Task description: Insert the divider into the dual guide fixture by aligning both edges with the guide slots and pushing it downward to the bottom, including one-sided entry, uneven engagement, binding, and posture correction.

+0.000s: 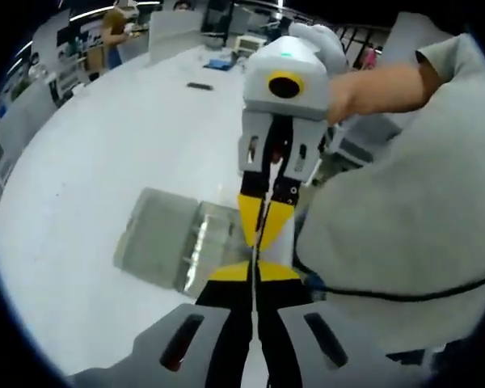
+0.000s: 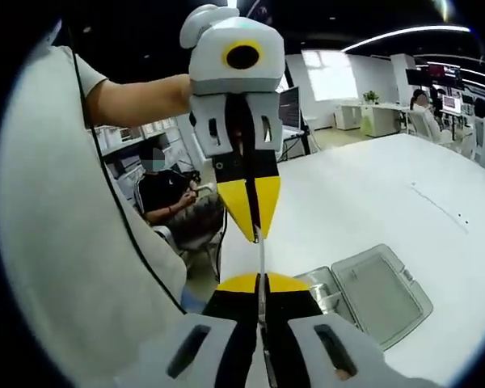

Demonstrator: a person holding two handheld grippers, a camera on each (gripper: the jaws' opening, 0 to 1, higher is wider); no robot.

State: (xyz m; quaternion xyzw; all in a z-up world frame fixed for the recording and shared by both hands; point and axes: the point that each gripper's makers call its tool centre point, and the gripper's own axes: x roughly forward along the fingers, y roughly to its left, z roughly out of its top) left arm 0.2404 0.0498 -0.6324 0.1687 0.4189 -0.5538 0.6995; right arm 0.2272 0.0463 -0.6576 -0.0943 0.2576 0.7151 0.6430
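Note:
A thin clear divider [image 2: 260, 255] shows edge-on as a pale line, held in the air between the two grippers, which face each other tip to tip. My right gripper [image 2: 260, 283] is shut on one end of it, and my left gripper [image 2: 255, 217] is shut on the other. In the left gripper view, my left gripper [image 1: 255, 272] rises from below and my right gripper [image 1: 263, 217] comes down from above, with the divider [image 1: 257, 246] between them. The clear plastic guide fixture [image 1: 174, 238] [image 2: 376, 293] lies on the white table, below and to the side of both grippers.
The white table [image 1: 105, 153] [image 2: 364, 202] stretches wide around the fixture, with small dark items [image 1: 200, 86] far off. The person's grey-shirted body [image 1: 404, 210] [image 2: 56, 242] stands close at the table edge. Another person [image 2: 166, 198] sits beyond the table, and desks and chairs stand further back.

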